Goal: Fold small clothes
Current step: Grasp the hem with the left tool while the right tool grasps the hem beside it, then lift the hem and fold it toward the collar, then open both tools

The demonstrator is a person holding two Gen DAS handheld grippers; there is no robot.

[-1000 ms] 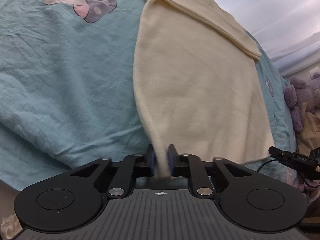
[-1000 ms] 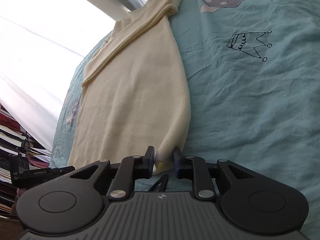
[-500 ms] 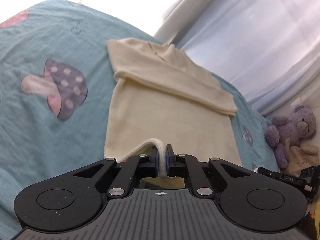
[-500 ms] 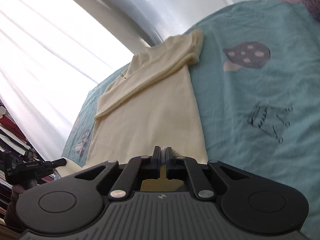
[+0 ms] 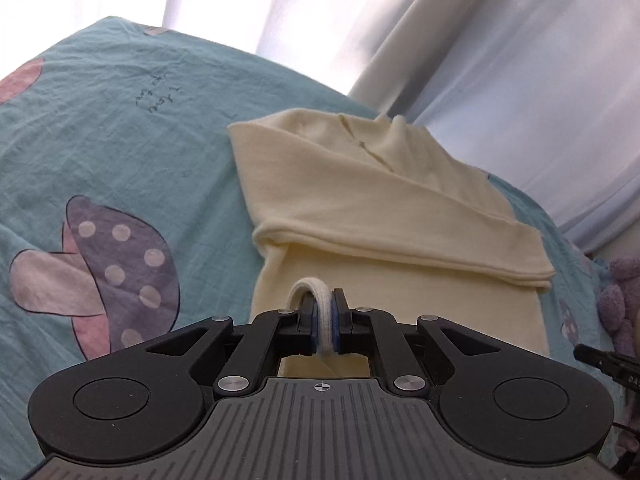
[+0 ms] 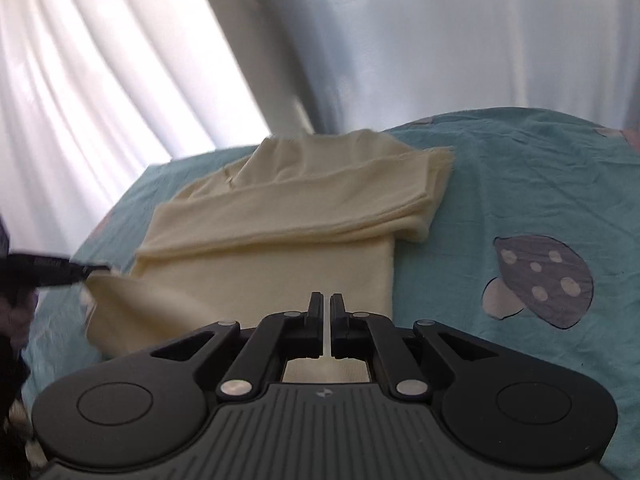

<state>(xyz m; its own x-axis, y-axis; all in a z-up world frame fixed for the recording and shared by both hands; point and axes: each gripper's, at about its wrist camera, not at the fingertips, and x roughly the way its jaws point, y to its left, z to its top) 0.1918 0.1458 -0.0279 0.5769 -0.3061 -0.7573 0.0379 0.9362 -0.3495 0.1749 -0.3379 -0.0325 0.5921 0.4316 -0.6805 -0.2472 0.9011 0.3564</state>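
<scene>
A cream knitted sweater [image 6: 280, 240] lay on a teal cotton bedspread [image 6: 500, 184] printed with a purple spotted mushroom [image 6: 540, 280], its sleeves folded across the chest in a thick band. The black two-finger right gripper [image 6: 326, 312] pinched a thin edge of cream cloth between nearly closed jaws. At left, the black tip of the left gripper [image 6: 52, 270] lifted a hem corner. White pleated curtains [image 6: 120, 60] hung behind.

Bright daylight through curtains [image 6: 100, 80] blown out white, fisheye bending at edges, right view motion-blurred
</scene>
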